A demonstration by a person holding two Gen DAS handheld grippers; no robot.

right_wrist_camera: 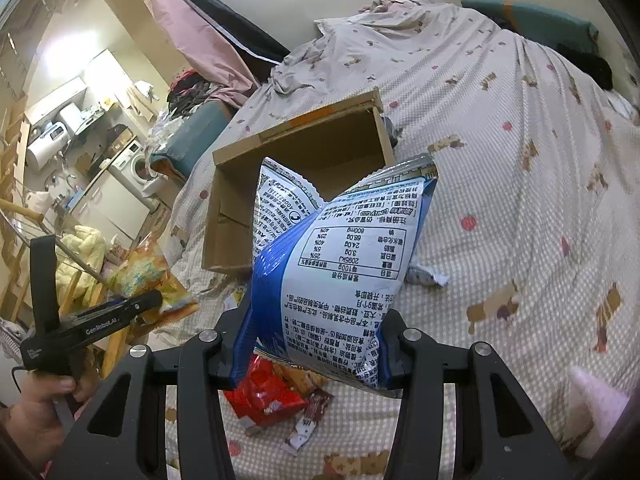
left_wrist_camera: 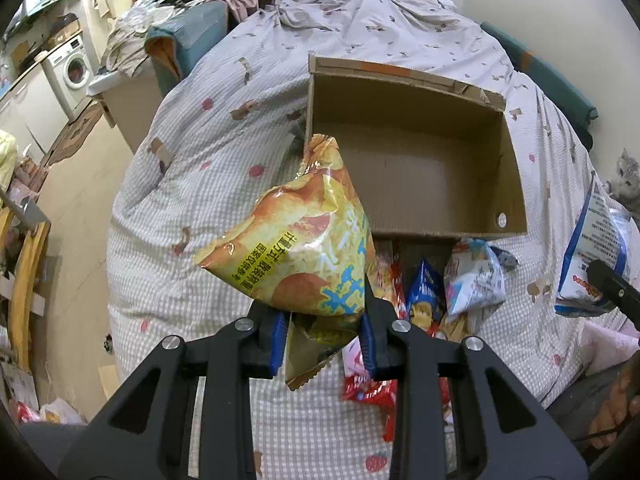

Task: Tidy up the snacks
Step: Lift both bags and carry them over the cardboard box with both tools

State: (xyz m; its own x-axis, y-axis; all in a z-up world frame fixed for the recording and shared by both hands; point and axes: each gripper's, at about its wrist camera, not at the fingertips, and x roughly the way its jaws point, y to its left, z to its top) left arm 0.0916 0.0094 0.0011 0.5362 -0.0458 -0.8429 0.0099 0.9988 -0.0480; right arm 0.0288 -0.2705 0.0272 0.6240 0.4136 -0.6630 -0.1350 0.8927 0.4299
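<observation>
Two snack bags held up over a bed (left_wrist_camera: 192,184) covered in a checked, bear-print sheet, one in each hand-held gripper.

In the left wrist view: left gripper (left_wrist_camera: 323,340) clamped nearly closed on the lower corner of a yellow chip bag (left_wrist_camera: 288,248), blue pads pinching the crimped seam. Bag puffed and tilted, rising up and to the left of the jaws, its top corner overlapping the near left edge of an open cardboard box (left_wrist_camera: 416,168). Box lying on the sheet just beyond the gripper, no snacks visible inside. Below and to the right of the jaws, a loose pile of snack packets (left_wrist_camera: 424,300) on the sheet: red, blue and white wrappers, just in front of the box's near wall.

In the right wrist view: right gripper (right_wrist_camera: 316,356) partly closed on the bottom of a blue-and-white snack bag (right_wrist_camera: 340,264), printed back panel facing the camera, bag standing up from the jaws and hiding part of the box's near side. Red packets (right_wrist_camera: 268,396) lying on the sheet beneath the jaws. At far left, a hand (right_wrist_camera: 40,400) gripping the handle of the other gripper, yellow bag at its tip.
</observation>
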